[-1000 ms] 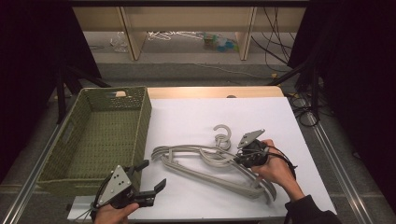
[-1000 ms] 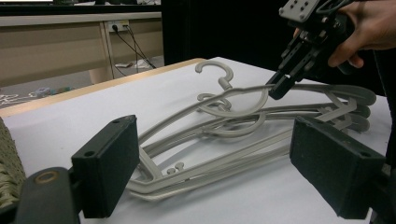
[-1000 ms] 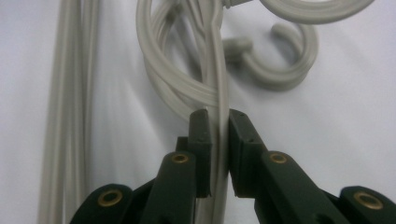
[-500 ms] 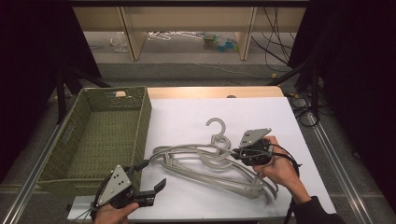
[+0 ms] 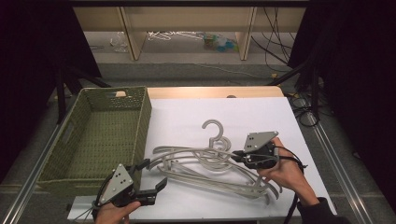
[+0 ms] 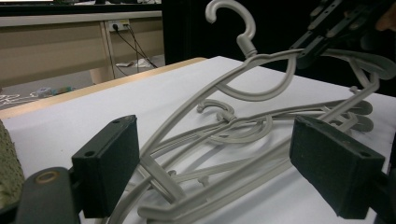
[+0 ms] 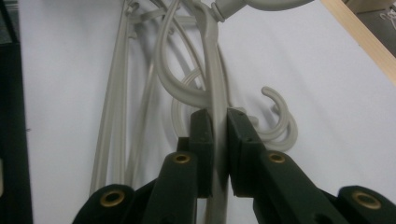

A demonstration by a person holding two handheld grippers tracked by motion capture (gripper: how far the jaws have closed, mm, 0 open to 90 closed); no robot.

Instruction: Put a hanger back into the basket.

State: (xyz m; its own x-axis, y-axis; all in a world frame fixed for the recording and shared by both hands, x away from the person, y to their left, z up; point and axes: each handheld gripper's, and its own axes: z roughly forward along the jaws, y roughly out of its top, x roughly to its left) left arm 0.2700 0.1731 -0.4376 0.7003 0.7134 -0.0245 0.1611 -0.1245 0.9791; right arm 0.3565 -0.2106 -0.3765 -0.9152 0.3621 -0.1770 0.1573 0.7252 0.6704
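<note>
High view: the right hand-held gripper (image 5: pixel 237 156), right of centre, pinches the arm of the top hanger (image 5: pixel 205 151), whose hook (image 5: pixel 214 128) points toward the top of the frame. It lies over the pile of hangers (image 5: pixel 219 179) on the white bench (image 5: pixel 261 116). The left hand-held gripper (image 5: pixel 150 176), lower left, has its jaws spread beside the green basket (image 5: pixel 95 140).

Left gripper view: jaws wide apart at the bottom corners, nothing between the pads; the top hanger (image 6: pixel 261 60) tilts up toward the upper right.

Right gripper view: the pads (image 7: pixel 202 135) press together on the top hanger's arm (image 7: pixel 215 93) at centre.
</note>
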